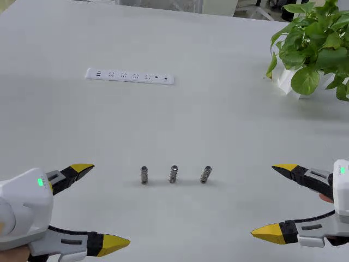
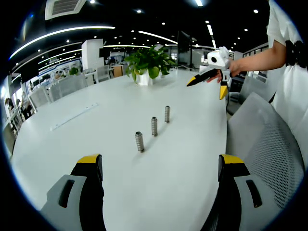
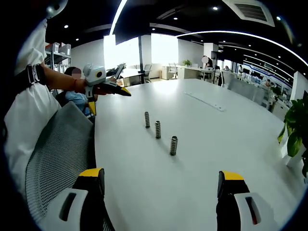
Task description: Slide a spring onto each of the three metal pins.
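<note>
Overhead, two hand-held tools flank a row of three metal pins on a matte, pale grey counter (image 1: 218,125).

The left tool (image 1: 106,203) has a smooth white moulded body with a small green light, grey and black jaws, and pointed yellow tips. Its jaws stand wide apart and hold nothing.

Beyond this tool and well apart from it lies a long, flat white power strip (image 1: 130,76) with a row of sockets. The marks printed on it are too small to read.

Between the two tools, ahead of both sets of tips, stand the first pin (image 1: 144,174), the second pin (image 1: 173,174) and the third pin (image 1: 205,174). They are evenly spaced and touch neither tool. Each shaft is wrapped in a spring (image 2: 139,142) of close grey steel coils, and a rounded, shiny head shows above the top coil.

The right tool (image 1: 264,200) matches the left in shape and colour. Its jaws are likewise spread wide, with nothing between them.

Beyond the right tool, a plant (image 1: 316,38) with broad, glossy green leaves sits in a white faceted pot (image 1: 286,82).
</note>
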A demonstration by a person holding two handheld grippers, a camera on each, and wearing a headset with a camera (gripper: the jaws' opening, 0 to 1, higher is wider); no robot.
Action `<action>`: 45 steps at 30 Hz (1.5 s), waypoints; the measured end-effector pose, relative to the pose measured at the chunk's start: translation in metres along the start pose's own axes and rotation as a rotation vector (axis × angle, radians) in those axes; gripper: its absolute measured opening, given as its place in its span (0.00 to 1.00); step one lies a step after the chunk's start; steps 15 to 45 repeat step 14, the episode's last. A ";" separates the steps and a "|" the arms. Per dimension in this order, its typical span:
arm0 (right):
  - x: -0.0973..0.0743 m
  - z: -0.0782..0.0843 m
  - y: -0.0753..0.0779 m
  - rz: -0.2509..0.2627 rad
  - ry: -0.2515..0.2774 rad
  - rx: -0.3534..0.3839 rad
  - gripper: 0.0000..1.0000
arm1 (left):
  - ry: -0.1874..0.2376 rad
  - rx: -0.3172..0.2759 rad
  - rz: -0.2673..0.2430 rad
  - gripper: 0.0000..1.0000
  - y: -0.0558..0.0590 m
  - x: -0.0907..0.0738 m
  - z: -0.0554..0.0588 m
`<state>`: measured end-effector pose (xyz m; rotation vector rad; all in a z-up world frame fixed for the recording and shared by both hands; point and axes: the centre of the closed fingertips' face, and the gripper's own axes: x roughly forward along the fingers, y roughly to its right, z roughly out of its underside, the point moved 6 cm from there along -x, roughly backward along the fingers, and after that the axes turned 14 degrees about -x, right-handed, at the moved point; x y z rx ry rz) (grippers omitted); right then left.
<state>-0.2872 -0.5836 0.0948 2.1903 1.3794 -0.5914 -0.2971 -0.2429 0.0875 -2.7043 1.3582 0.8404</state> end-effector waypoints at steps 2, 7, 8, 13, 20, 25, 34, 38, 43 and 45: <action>0.000 -0.001 -0.001 0.000 0.000 0.000 0.98 | 0.001 0.000 0.000 0.99 -0.001 0.000 0.000; 0.001 -0.004 -0.004 -0.001 -0.002 0.000 0.97 | 0.000 0.000 0.001 0.99 -0.001 0.000 0.000; 0.001 -0.005 -0.004 -0.001 -0.003 -0.001 0.97 | 0.000 -0.001 0.001 0.99 -0.001 0.000 0.000; 0.002 -0.008 -0.006 -0.001 0.001 -0.001 0.97 | 0.001 0.000 0.002 0.99 -0.001 -0.001 0.000; 0.003 -0.008 -0.006 -0.002 0.003 0.000 0.97 | 0.002 0.000 0.001 0.99 -0.001 -0.001 0.000; 0.003 -0.008 -0.006 -0.002 0.003 0.000 0.97 | 0.002 0.000 0.001 0.99 -0.001 -0.001 0.000; 0.003 -0.008 -0.006 -0.002 0.003 0.000 0.97 | 0.002 0.000 0.001 0.99 -0.001 -0.001 0.000; 0.003 -0.008 -0.006 -0.002 0.003 0.000 0.97 | 0.002 0.000 0.001 0.99 -0.001 -0.001 0.000; 0.003 -0.008 -0.006 -0.002 0.003 0.000 0.97 | 0.002 0.000 0.001 0.99 -0.001 -0.001 0.000; 0.003 -0.008 -0.006 -0.002 0.003 0.000 0.97 | 0.002 0.000 0.001 0.99 -0.001 -0.001 0.000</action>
